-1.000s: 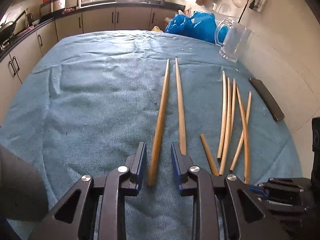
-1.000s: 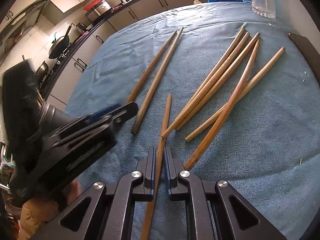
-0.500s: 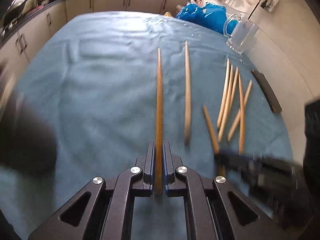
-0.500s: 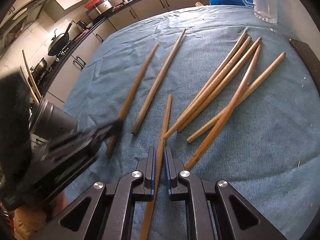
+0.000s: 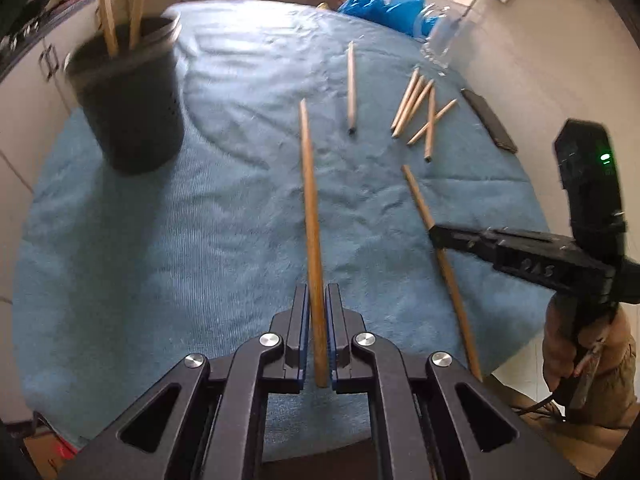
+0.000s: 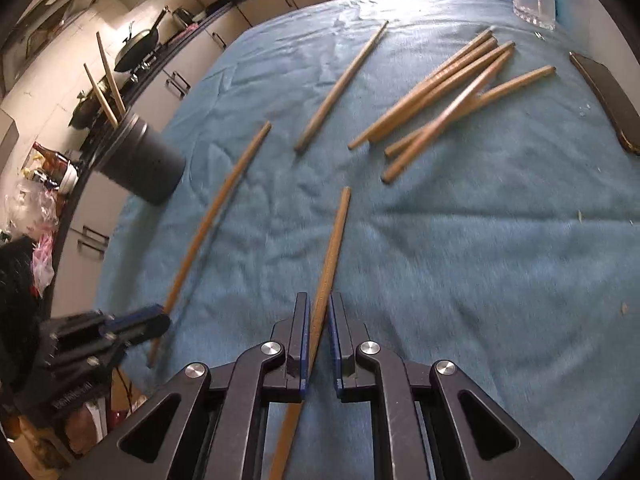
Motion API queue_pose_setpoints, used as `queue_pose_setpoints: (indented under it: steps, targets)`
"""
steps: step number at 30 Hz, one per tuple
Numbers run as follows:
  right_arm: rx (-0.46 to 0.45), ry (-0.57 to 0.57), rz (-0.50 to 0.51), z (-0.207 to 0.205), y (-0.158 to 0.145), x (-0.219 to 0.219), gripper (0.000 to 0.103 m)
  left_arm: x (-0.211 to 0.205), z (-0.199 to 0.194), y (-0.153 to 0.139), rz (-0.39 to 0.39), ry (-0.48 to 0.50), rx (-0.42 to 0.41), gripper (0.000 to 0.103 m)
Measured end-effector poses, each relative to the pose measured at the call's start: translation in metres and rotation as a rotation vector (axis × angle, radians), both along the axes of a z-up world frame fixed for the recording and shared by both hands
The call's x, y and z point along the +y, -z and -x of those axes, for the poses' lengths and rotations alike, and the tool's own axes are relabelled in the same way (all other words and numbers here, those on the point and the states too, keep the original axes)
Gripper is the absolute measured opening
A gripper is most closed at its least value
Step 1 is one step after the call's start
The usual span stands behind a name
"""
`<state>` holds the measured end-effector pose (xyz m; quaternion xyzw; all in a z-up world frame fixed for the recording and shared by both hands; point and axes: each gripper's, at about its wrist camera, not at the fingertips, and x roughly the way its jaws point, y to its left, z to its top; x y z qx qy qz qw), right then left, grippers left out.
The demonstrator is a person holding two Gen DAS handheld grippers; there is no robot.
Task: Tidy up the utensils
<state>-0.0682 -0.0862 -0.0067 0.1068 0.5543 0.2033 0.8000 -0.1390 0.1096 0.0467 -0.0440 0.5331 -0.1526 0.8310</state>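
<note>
Blue towel point(image 5: 160, 248) is covering the table; dark holder point(image 5: 128, 96) is standing far left. I am clamping one chopstick in each gripper, left point(image 5: 316, 312) and right point(image 6: 318, 316). Keeping tips down, steering toward the holder's mouth before releasing. Six loose chopsticks point(image 6: 440, 92) are waiting far right.

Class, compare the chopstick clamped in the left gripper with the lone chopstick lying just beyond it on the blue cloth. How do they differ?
The held chopstick is clamped in the left gripper; the lone chopstick lies loose on the cloth. The held one is nearer the dark holder. Both are wooden.
</note>
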Motion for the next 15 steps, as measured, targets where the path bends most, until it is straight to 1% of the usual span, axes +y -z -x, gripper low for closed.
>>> queue_pose_setpoints:
  steps: [2, 4, 7, 9, 12, 15]
  targets:
    - [0.007, -0.009, 0.017, 0.001, -0.001, 0.001, 0.01, -0.003, -0.006, -0.006, -0.019, -0.004, -0.027, 0.01]
    - [0.02, -0.015, 0.038, -0.002, -0.001, 0.005, 0.01, -0.008, -0.019, -0.007, -0.046, -0.005, -0.035, 0.022]
    - [0.024, -0.041, 0.094, -0.007, -0.004, 0.017, 0.01, -0.008, -0.042, 0.001, -0.078, -0.028, -0.013, 0.022]
    - [0.031, -0.056, 0.118, -0.011, -0.004, 0.021, 0.011, -0.011, -0.058, 0.008, -0.088, -0.025, 0.01, 0.022]
    - [0.073, -0.08, 0.142, -0.019, -0.004, 0.024, 0.011, -0.012, -0.084, 0.019, -0.106, -0.031, 0.045, 0.022]
    - [0.11, -0.103, 0.171, -0.027, -0.004, 0.029, 0.011, -0.018, -0.107, 0.022, -0.117, -0.036, 0.053, 0.023]
